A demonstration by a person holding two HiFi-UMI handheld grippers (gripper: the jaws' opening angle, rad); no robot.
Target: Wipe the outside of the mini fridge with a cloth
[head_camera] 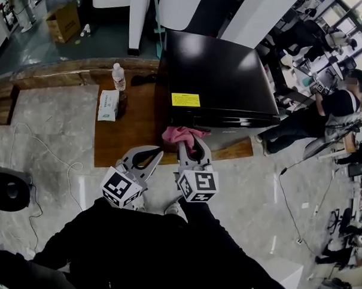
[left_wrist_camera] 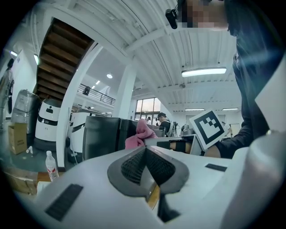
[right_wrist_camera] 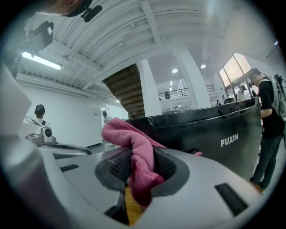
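A black mini fridge (head_camera: 217,79) lies on a low wooden platform (head_camera: 125,129), its front face (right_wrist_camera: 210,136) marked FUXIN. My right gripper (head_camera: 193,148) is shut on a pink cloth (head_camera: 181,135), holding it against the fridge's near bottom edge. In the right gripper view the pink cloth (right_wrist_camera: 134,147) is pinched between the jaws and bunches out above them. My left gripper (head_camera: 153,153) hangs just left of it, shut and empty, its pads (left_wrist_camera: 145,165) meeting. The left gripper view shows the fridge (left_wrist_camera: 105,136) and cloth (left_wrist_camera: 139,134) ahead.
A water bottle (head_camera: 118,76) and a white packet (head_camera: 108,105) lie on the platform's left part. A white cable (head_camera: 49,156) runs over the grey floor. A cardboard box (head_camera: 62,22) sits far left. People work at desks (head_camera: 327,87) to the right.
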